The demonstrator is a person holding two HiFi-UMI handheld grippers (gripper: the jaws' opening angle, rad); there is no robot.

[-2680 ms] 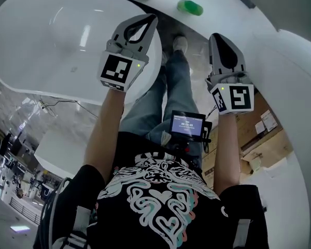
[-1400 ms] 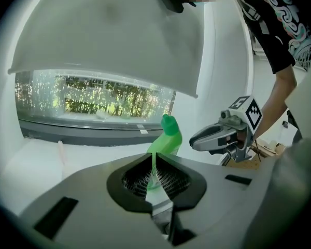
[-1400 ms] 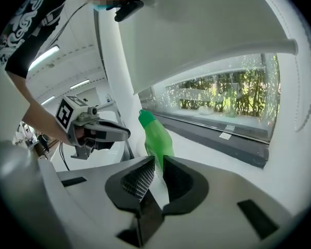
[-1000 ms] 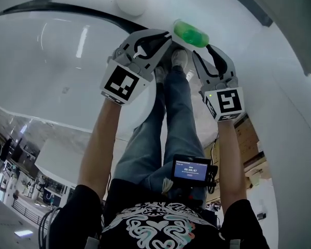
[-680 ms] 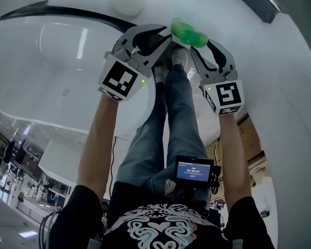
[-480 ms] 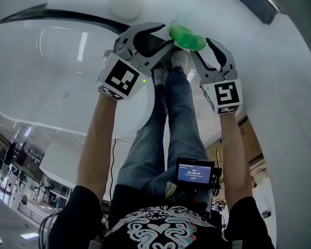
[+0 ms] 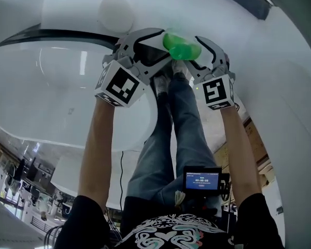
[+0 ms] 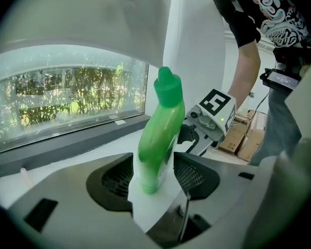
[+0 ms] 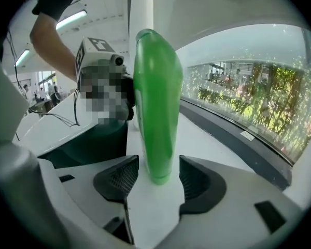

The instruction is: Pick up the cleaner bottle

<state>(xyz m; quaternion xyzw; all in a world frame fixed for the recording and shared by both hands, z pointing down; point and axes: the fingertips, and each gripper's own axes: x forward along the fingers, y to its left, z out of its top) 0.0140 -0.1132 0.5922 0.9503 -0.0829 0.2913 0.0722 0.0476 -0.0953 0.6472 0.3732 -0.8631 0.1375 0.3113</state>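
I'm seeing the cleaner bottle (image 7: pixel 180 45) standing upright on the white bench (image 9: pixel 207 139), at the top centre of the head view. The left tongs (image 7: pixel 158 45) are sitting just left of it in that frame and the right tongs (image 7: pixel 195 53) just right of it, both pointing in at the bottle.

In the left gripper view the green body is rising from between the two mesh pads in the lower middle of the frame. The jaws are opening, and the pads are standing close beside the base without pinching it. In the right gripper view the bottle is again standing between the pads. Those jaws are opening too, spread with bench showing on either side of the base.

A white rounded object (image 7: pixel 116 13) is sitting near the bottle, to its upper left in the head view.
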